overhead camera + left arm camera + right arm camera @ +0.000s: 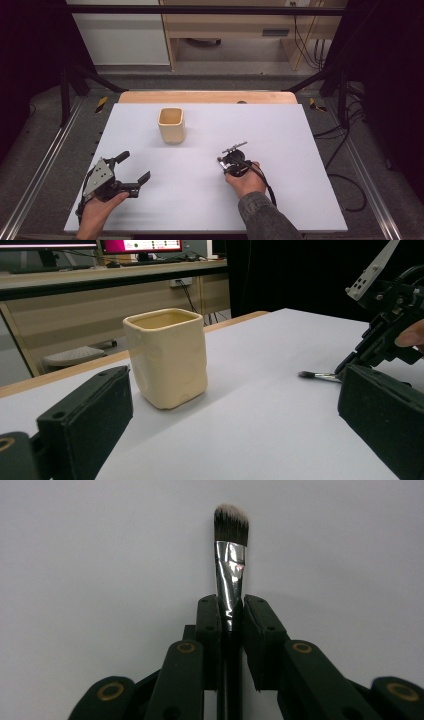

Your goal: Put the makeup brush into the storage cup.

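A cream square cup stands upright on the white table top, left of the middle. My left gripper rests at the near left, open and holding nothing. In the left gripper view the cup sits ahead between the wide-apart jaws. My right gripper is low over the table's middle, to the right of the cup and nearer. It is shut on a makeup brush with a silver ferrule and dark, white-tipped bristles. The brush points along the table surface, with its tip close to it.
The table's wooden far edge lies behind the cup. Black frame posts stand on both sides, and cables lie on the floor to the right. A desk with monitors is beyond the table.
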